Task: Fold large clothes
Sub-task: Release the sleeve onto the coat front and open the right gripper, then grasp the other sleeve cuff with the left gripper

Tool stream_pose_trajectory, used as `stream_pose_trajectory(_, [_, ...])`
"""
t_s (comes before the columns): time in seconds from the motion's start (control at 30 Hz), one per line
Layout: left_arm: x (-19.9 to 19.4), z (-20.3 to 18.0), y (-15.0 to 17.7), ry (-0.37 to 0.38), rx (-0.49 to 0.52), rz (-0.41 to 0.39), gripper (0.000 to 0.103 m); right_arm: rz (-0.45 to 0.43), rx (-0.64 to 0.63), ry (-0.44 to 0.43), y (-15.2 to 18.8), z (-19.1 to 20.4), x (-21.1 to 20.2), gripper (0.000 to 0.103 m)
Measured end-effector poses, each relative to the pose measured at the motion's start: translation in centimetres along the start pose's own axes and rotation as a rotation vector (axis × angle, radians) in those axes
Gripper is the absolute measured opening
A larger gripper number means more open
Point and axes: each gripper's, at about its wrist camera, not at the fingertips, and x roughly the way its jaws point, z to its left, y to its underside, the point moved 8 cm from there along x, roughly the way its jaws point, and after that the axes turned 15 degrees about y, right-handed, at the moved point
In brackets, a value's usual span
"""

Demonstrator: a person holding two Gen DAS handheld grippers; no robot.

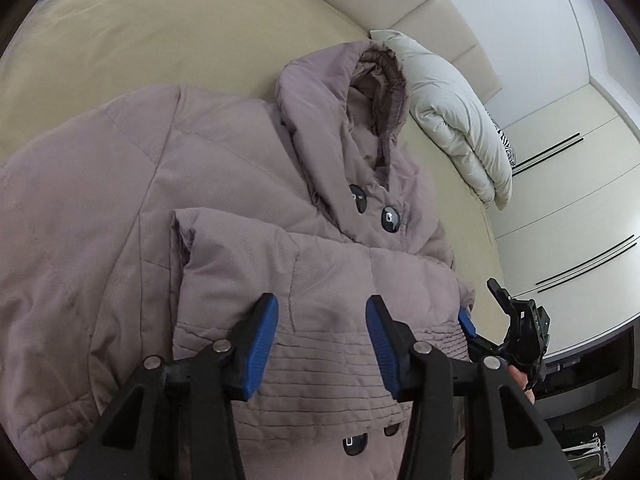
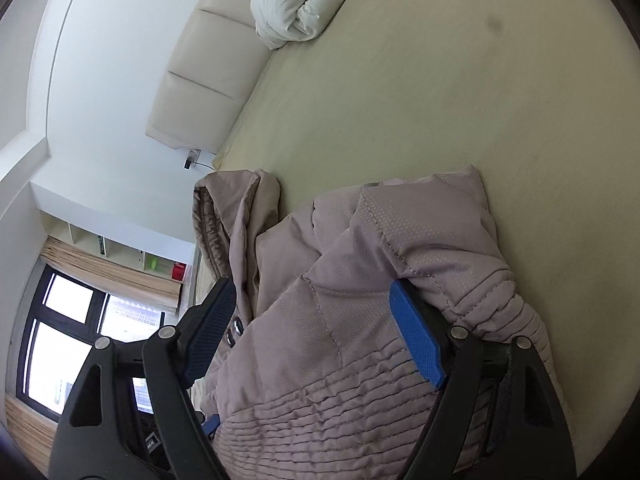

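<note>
Your coat (image 1: 168,184) lies on the bed (image 1: 120,40), its hem folded up. Both the left hand-held gripper (image 1: 322,344) and right hand-held gripper (image 2: 316,332) are spread over that hem. Next, press the fold flat.

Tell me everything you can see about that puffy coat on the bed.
The coat is a mauve-grey quilted puffer with a hood, dark glossy buttons and a ribbed stitched hem. It lies front-up on the beige bed, its lower part folded up over the chest. The left tongs and right tongs stand open at the folded hem.
</note>
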Motion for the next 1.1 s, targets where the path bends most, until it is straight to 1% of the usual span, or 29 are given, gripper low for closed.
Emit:
stream_pose_trajectory(0.07, [-0.2,-0.1,0.0,0.005,0.006,0.005,0.049,-0.014,-0.086,0.044,0.7,0.5,-0.1,0.079])
stream_pose_trajectory(0.1, [-0.7,-0.4,0.0,0.012,0.003,0.000,0.049,-0.018,-0.142,0.087,1.1,1.1,-0.3,0.079])
stream_pose_trajectory(0.17, [-2.5,-1.2,0.4,0.022,0.014,-0.023,0.049,-0.054,-0.221,0.168,2.1,2.3,-1.6,0.079])
stream_pose_trajectory(0.2, [-4.0,-1.8,0.6,0.029,0.036,-0.047,0.049,-0.078,-0.252,0.173,2.5,3.3,-2.7,0.079])
stream_pose_trajectory(0.3, [-9.5,-3.0,2.0,0.050,0.063,-0.130,0.061,-0.187,-0.373,0.166,5.2,6.4,-7.4,0.079])
stream_pose_trajectory(0.33, [-11.6,-3.2,2.8,0.048,0.073,-0.158,0.062,-0.234,-0.416,0.166,6.3,7.7,-9.1,0.079])
stream_pose_trajectory(0.37, [-13.6,-3.3,3.9,0.046,0.079,-0.178,0.062,-0.268,-0.454,0.157,8.0,8.2,-10.5,0.079])
stream_pose_trajectory(0.43, [-17.4,-3.3,6.3,0.045,0.083,-0.219,0.063,-0.309,-0.520,0.139,10.9,10.2,-13.1,0.080])
stream_pose_trajectory(0.47, [-19.2,-3.1,7.7,0.040,0.078,-0.241,0.065,-0.312,-0.551,0.128,12.6,11.6,-13.9,0.080])
stream_pose_trajectory(0.53, [-23.1,-2.4,11.2,0.022,0.054,-0.301,0.069,-0.294,-0.607,0.090,15.8,13.7,-15.4,0.080])
stream_pose_trajectory(0.6, [-26.5,-1.1,14.8,0.010,-0.005,-0.361,0.070,-0.256,-0.629,0.041,19.3,15.5,-16.5,0.080])
stream_pose_trajectory(0.67, [-29.9,0.8,18.8,0.005,-0.101,-0.448,0.070,-0.181,-0.625,-0.042,22.9,16.5,-17.7,0.080])
stream_pose_trajectory(0.7, [-31.7,2.0,20.9,-0.009,-0.161,-0.508,0.073,-0.140,-0.619,-0.076,24.8,16.9,-17.9,0.080])
stream_pose_trajectory(0.73, [-33.2,3.0,22.7,-0.019,-0.211,-0.557,0.079,-0.103,-0.606,-0.094,26.6,17.1,-18.1,0.080])
stream_pose_trajectory(0.83, [-37.0,5.7,27.5,-0.079,-0.348,-0.675,0.080,0.009,-0.559,-0.133,31.5,17.0,-18.3,0.080])
stream_pose_trajectory(0.87, [-38.0,6.4,28.7,-0.091,-0.390,-0.701,0.080,0.041,-0.547,-0.148,32.9,16.6,-18.5,0.080])
stream_pose_trajectory(0.9, [-38.6,6.9,29.6,-0.082,-0.420,-0.722,0.080,0.064,-0.534,-0.161,34.1,16.6,-18.6,0.080])
stream_pose_trajectory(0.93, [-39.1,7.2,30.2,-0.074,-0.439,-0.740,0.080,0.081,-0.522,-0.169,35.1,16.5,-18.7,0.080])
stream_pose_trajectory(1.0, [-39.8,8.0,31.1,-0.083,-0.477,-0.775,0.080,0.106,-0.505,-0.177,36.4,15.8,-18.7,0.080])
stream_pose_trajectory(1.07, [-39.4,8.3,31.5,-0.033,-0.521,-0.782,0.080,0.119,-0.488,-0.169,37.5,15.7,-19.2,0.080])
stream_pose_trajectory(1.1, [-39.2,8.5,31.2,-0.025,-0.529,-0.781,0.080,0.127,-0.480,-0.169,37.6,15.6,-19.2,0.080])
